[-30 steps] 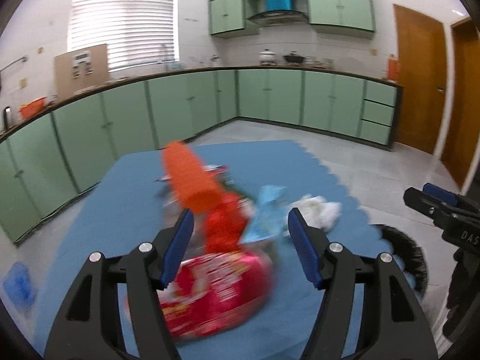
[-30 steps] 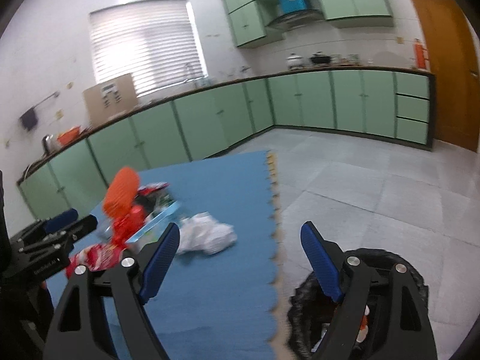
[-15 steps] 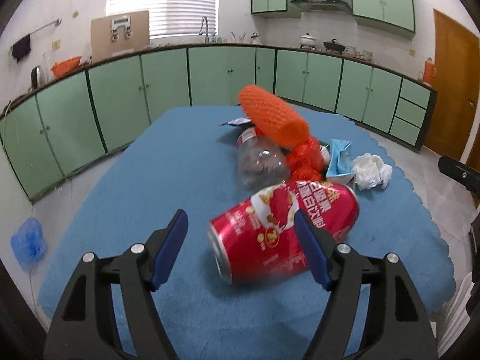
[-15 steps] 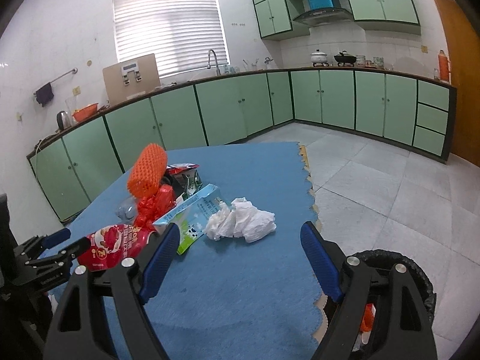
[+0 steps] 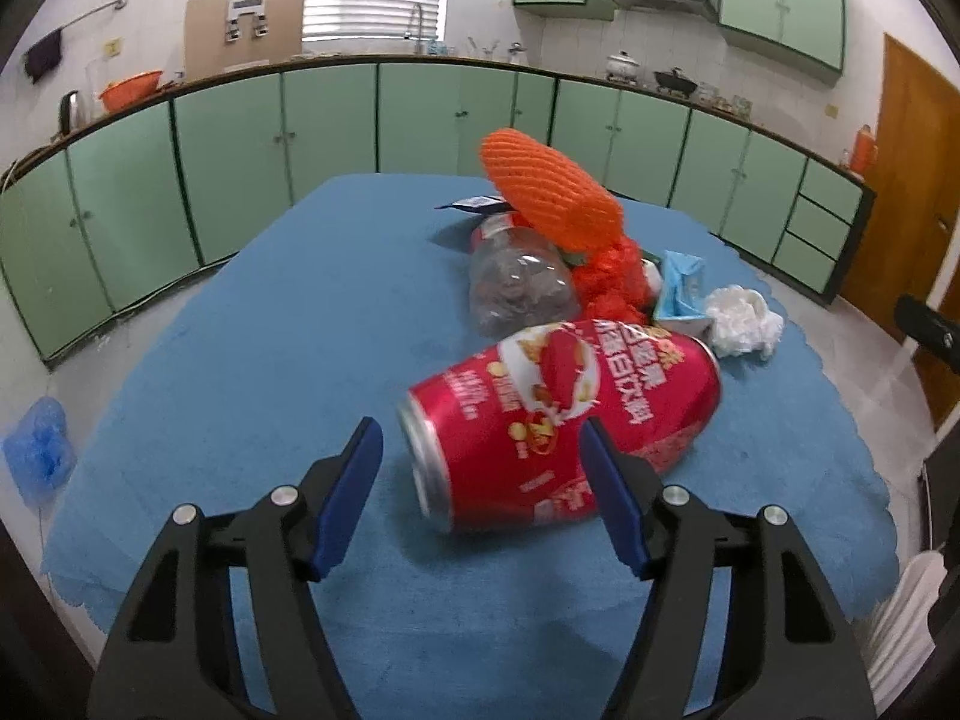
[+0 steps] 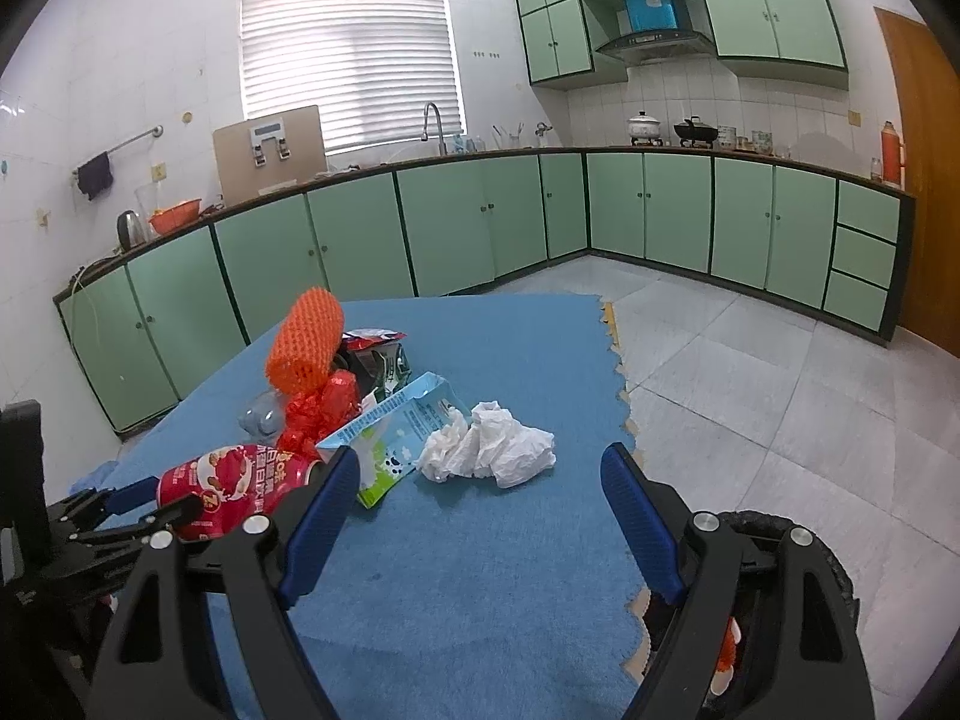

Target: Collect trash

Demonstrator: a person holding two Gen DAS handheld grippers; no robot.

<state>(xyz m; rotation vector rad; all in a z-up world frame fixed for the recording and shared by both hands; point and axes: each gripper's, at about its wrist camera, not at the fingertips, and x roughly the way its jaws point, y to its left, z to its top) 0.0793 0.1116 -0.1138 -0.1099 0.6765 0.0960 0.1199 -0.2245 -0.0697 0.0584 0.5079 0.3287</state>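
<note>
A pile of trash lies on a blue mat (image 5: 288, 324). Nearest is a red can (image 5: 564, 414) on its side. Behind it lie a clear plastic bottle (image 5: 516, 282), an orange foam net (image 5: 552, 192), red crumpled wrap (image 5: 612, 282), a blue carton (image 5: 681, 285) and a white tissue wad (image 5: 744, 318). My left gripper (image 5: 480, 450) is open, its jaws on either side of the can's near end, not touching. My right gripper (image 6: 480, 480) is open above the mat, just short of the tissue (image 6: 489, 444) and carton (image 6: 390, 432). The can (image 6: 240, 489) and left gripper (image 6: 144, 501) show at its left.
A black trash bin (image 6: 798, 588) stands on the grey tile floor off the mat's right edge, under my right gripper. Green cabinets (image 6: 456, 222) line the walls. A blue plastic bag (image 5: 39, 450) lies on the floor left of the mat. A brown door (image 5: 906, 180) is at right.
My left gripper has closed in on the red can, which now lies between its open jaws. My right gripper has swung from over the bin toward the tissue and carton.
</note>
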